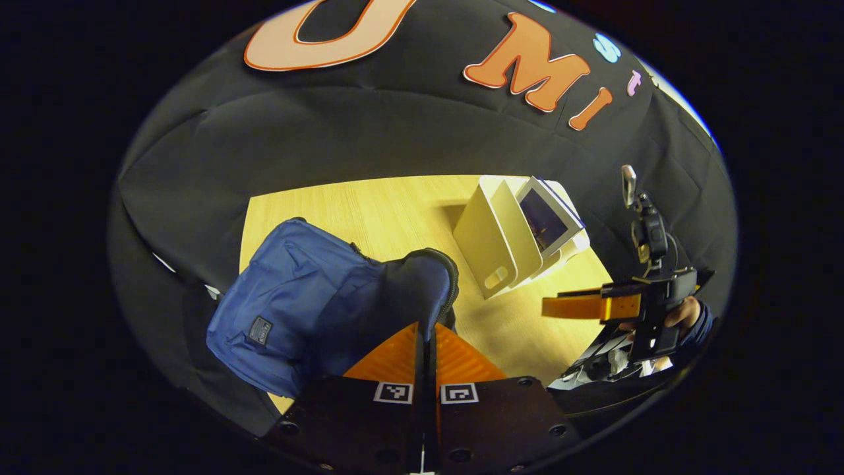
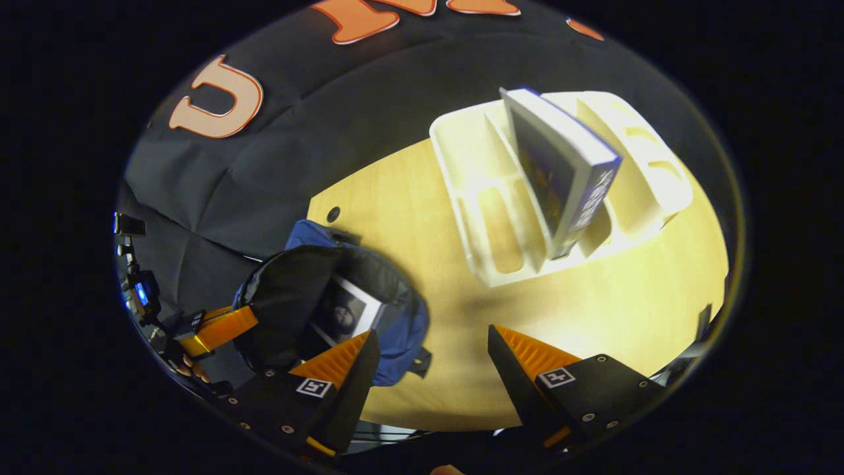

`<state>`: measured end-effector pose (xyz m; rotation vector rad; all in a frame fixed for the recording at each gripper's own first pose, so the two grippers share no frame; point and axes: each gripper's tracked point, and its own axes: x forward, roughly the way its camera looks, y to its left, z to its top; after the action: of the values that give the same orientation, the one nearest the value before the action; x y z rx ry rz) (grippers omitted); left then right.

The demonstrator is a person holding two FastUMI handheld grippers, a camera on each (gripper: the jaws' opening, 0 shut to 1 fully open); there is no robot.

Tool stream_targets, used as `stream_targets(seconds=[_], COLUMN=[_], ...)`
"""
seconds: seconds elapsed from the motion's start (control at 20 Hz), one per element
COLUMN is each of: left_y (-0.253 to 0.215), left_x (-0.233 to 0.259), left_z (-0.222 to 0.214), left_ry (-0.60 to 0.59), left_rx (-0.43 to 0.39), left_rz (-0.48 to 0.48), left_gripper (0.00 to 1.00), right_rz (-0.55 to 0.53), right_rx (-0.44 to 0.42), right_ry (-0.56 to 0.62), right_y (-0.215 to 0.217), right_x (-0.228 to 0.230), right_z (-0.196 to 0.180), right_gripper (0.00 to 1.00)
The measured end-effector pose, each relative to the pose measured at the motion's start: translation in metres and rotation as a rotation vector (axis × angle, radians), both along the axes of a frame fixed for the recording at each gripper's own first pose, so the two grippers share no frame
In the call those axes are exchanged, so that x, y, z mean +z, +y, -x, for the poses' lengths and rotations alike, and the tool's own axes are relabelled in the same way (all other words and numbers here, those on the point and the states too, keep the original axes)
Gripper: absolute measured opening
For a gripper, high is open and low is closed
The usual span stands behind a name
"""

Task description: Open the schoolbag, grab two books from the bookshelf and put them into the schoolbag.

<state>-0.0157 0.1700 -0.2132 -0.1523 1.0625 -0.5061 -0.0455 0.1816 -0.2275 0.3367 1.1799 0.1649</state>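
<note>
Schoolbag (image 1: 297, 303) first, in the left gripper view: blue, lying at the near left of the wooden table (image 1: 395, 204), its dark flap (image 1: 422, 284) lifted up toward the camera. The left gripper (image 1: 427, 333) has its two fingers drawn together with only a thin slit between them, and the flap's edge runs right to their tips; whether cloth is actually pinched there I cannot tell, but the pose looks meant to keep the mouth of the bag held wide. Farther right stands the white bookshelf (image 1: 494, 244) with one book (image 1: 547, 218) leaning in it. At the far right the right gripper (image 1: 573, 307) hangs over the table edge, a hand (image 1: 682, 313) behind it.

In the right gripper view the right gripper (image 2: 432, 343) has its fingers spread wide with nothing between them, pointed across bare table toward the bookshelf (image 2: 481, 198). The remaining book (image 2: 560, 178) stands tilted in a middle slot, spine toward the camera. Near left, the schoolbag (image 2: 402, 330) gapes open and a first book (image 2: 346, 313) sits inside it, so I judge one book is packed and one is left to fetch. The left gripper (image 2: 224, 326) sits at the bag's lifted flap (image 2: 283, 290), seemingly holding it up so the next book can drop in freely.
</note>
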Motion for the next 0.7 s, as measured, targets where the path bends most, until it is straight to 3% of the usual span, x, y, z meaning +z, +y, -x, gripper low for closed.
stream_targets(seconds=[0.4,0.7], left_y=[0.001,-0.002], left_x=[-0.003,-0.005], left_z=[0.0,0.002], left_ry=[-0.007,0.0], left_rx=[-0.038,-0.029], left_rz=[-0.081,-0.092], left_gripper=[0.01,0.01], right_rz=[0.067,0.163], right_rx=[0.048,0.076], right_ry=[0.013,-0.039], right_y=[-0.067,-0.108], right_x=[0.04,0.07], right_z=[-0.019,-0.075], right_gripper=[0.97,0.97])
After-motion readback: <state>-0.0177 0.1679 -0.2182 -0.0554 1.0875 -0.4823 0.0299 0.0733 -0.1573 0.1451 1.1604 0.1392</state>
